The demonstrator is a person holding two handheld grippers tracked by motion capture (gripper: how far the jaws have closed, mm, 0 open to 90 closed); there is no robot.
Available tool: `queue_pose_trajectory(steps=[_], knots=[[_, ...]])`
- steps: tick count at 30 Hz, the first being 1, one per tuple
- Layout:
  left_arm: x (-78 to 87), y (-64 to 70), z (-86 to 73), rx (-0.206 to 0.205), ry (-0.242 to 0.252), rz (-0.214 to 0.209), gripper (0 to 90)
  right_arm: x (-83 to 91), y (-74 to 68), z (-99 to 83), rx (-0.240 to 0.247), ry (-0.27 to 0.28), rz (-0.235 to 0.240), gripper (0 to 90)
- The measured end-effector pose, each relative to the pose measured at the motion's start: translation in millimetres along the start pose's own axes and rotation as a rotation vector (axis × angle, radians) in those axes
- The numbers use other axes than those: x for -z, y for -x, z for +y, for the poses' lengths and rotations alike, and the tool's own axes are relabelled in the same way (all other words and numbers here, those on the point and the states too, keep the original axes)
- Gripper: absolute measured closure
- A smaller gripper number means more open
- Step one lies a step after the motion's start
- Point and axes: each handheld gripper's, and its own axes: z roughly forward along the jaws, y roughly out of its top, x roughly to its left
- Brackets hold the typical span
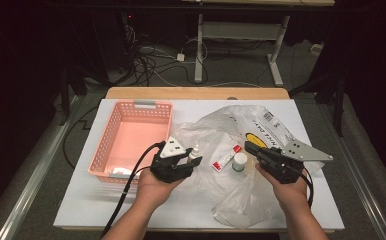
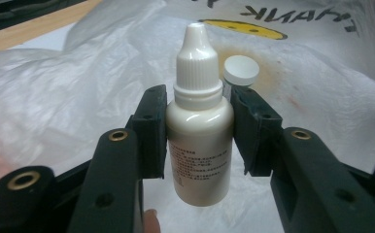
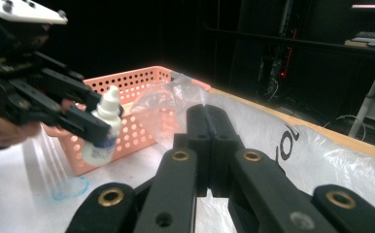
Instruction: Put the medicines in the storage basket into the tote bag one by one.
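Ideally the left gripper [image 1: 195, 159], clamped on the dropper bottle [image 2: 199, 121], carries it upright over the pink basket [image 1: 131, 107] rim, while the right gripper [image 3: 210, 116], jaws together and seemingly empty, steadies the plastic bag [image 1: 221, 125].

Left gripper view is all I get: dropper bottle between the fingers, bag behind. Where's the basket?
Observer: Pink basket sits on the table, just left of the left gripper holding the dropper bottle.
Operator: Right gripper?
Observer: Right gripper has its fingers closed together, nothing seen between them, above the plastic bag.
Operator: Anything else on the bag?
Observer: A red-and-white tube lies there, between the two grippers.
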Motion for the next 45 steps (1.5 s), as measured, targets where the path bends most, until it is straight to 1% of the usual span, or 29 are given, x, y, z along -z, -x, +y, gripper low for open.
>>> queue_pose_trajectory(steps=[3, 8, 14, 19, 20, 23, 27, 29, 31, 32, 34, 36, 41, 45], knots=[[-14.5, 7.0, 3.9, -0.026, -0.015, 0.013, 58.1, 0.5, 0.5, 0.5, 0.002, 0.007, 0.0, 90.0], [-33.0, 11.0, 7.6, -0.036, -0.028, 0.016, 58.1, 1.3, 0.9, 0.8, 0.005, 0.008, 0.002, 90.0], [-53.7, 9.5, 11.6, -0.036, -0.034, 0.007, 58.1, 1.3, 1.0, 1.3, 0.001, 0.013, 0.004, 90.0], [-69.7, 5.6, 11.6, -0.021, -0.047, 0.014, 58.0, 1.2, 1.4, 1.0, -0.006, 0.015, 0.006, 90.0], [-72.4, 5.3, 10.8, -0.031, -0.044, 0.018, 58.1, 1.2, 1.6, 0.9, -0.005, 0.014, 0.008, 90.0], [-81.4, 4.6, 9.3, -0.035, -0.051, 0.022, 58.1, 1.6, 2.3, 1.0, -0.005, 0.016, 0.007, 90.0], [-91.4, 4.1, 8.9, -0.032, -0.044, 0.011, 58.0, 1.7, 2.7, 1.0, -0.004, 0.016, 0.006, 90.0], [-94.9, 4.2, 9.2, -0.009, -0.04, 0.005, 58.0, 1.5, 2.6, 1.0, -0.002, 0.019, 0.005, 90.0], [-98.6, 4.5, 9.1, -0.002, -0.038, 0.009, 58.0, 1.1, 2.2, 0.7, -0.005, 0.017, 0.005, 90.0], [-101.1, 4.5, 9.1, -0.012, -0.047, 0.012, 58.0, 0.6, 2.3, 0.5, -0.001, 0.018, 0.005, 90.0], [-105.1, 4.5, 9.1, -0.022, -0.055, 0.02, 58.0, 0.0, 1.9, 0.0, -0.009, 0.013, 0.007, 90.0], [-108.4, 4.3, 9.3, -0.017, -0.054, 0.025, 58.0, -0.3, 1.8, -0.1, -0.007, 0.013, 0.009, 90.0], [-117.6, 2.6, 12.4, -0.024, -0.067, 0.037, 57.9, 0.3, 1.6, 0.7, -0.009, 0.017, 0.006, 90.0], [-125.3, 2.4, 15.8, -0.033, -0.078, 0.064, 57.8, 0.4, 2.2, 0.3, -0.009, 0.018, 0.006, 90.0]])
